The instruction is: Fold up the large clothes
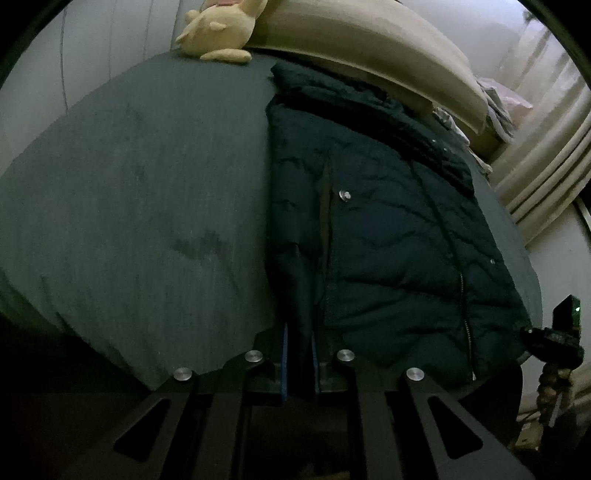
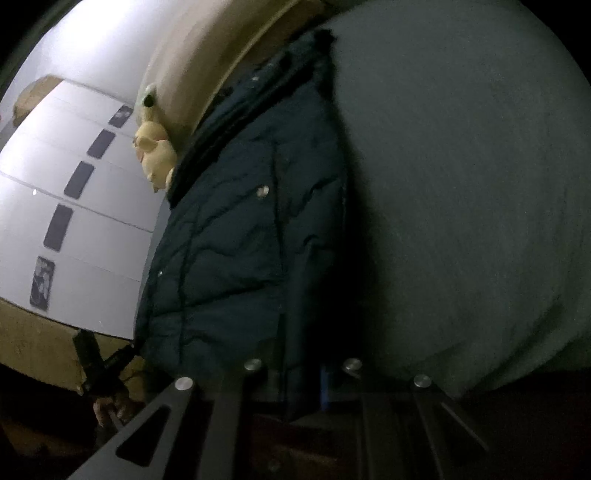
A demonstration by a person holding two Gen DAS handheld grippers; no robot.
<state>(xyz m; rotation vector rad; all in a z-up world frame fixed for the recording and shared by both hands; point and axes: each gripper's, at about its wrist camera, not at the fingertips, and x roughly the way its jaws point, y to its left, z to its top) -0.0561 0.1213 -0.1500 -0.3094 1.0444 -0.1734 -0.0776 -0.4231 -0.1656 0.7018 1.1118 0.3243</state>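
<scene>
A dark navy quilted puffer jacket (image 1: 388, 229) lies on a bed with a dark grey sheet (image 1: 140, 206), its collar toward the headboard. Its left side is folded over the body. My left gripper (image 1: 300, 354) is shut on the jacket's bottom hem at the folded edge, with fabric pinched between the blue pads. In the right wrist view the jacket (image 2: 236, 236) runs up the middle, and my right gripper (image 2: 304, 384) is shut on its lower edge near the bed's (image 2: 461, 203) front edge.
A beige padded headboard (image 1: 369, 40) stands at the far end, with a yellow plush toy (image 1: 218, 33) beside it. Curtains (image 1: 546, 162) hang at the right. A small camera tripod (image 1: 557, 339) stands right of the bed. White wardrobe doors (image 2: 85, 206) are to the side.
</scene>
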